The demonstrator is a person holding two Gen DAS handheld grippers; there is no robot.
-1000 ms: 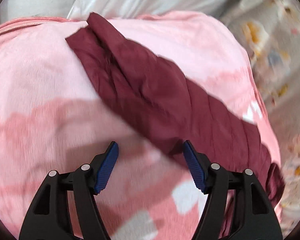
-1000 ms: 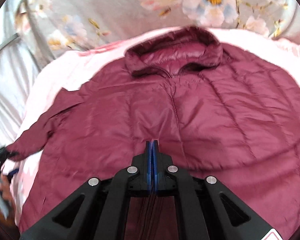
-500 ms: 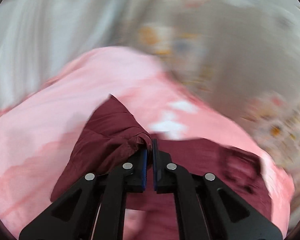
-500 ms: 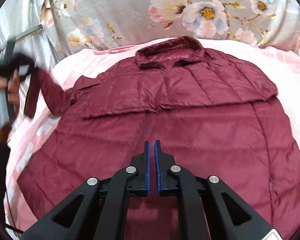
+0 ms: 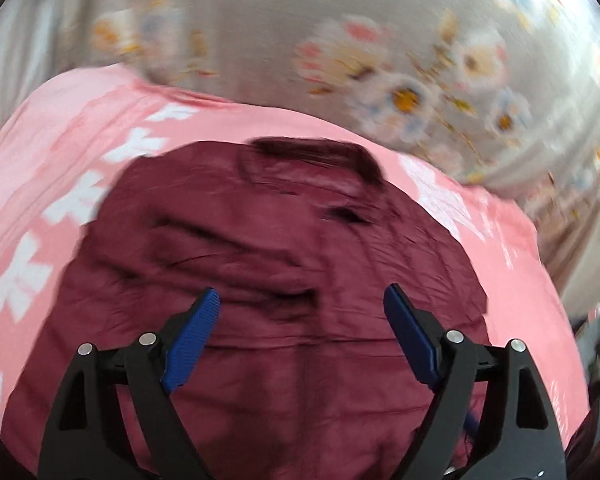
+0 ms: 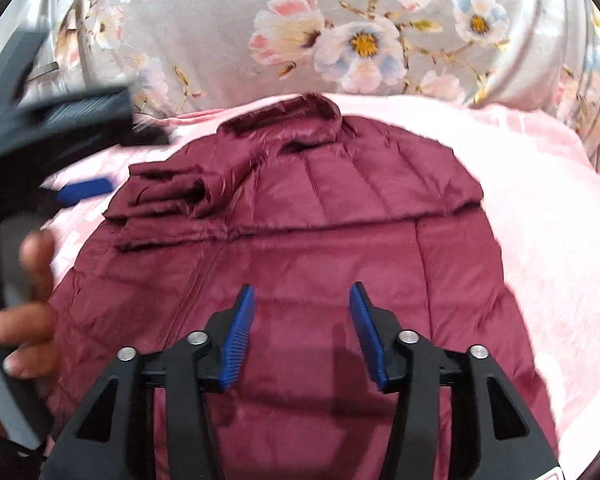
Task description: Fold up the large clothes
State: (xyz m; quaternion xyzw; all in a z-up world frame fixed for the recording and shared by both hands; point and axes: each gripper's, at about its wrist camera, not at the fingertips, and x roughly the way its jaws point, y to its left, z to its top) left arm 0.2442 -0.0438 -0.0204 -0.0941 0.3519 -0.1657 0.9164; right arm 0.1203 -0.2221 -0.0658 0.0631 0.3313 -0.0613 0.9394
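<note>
A maroon quilted jacket [image 6: 340, 240] lies flat on a pink blanket [image 6: 540, 208], collar [image 6: 292, 120] at the far end; it also shows, blurred, in the left wrist view [image 5: 260, 272]. Its left sleeve [image 6: 168, 196] lies folded across the chest. My left gripper [image 5: 300, 320] is open and empty just above the jacket; it also shows at the left of the right wrist view, with one blue pad [image 6: 86, 188] beside the folded sleeve. My right gripper [image 6: 302, 320] is open and empty over the jacket's lower half.
A grey floral sheet [image 6: 360, 40] covers the bed beyond the blanket. The pink blanket [image 5: 80, 152] has white markings along its left side. A hand [image 6: 28, 320] holds the left gripper's handle at the left edge.
My left gripper carried the sleeve over onto the jacket's chest, let it go and opened. My right gripper opened from shut.
</note>
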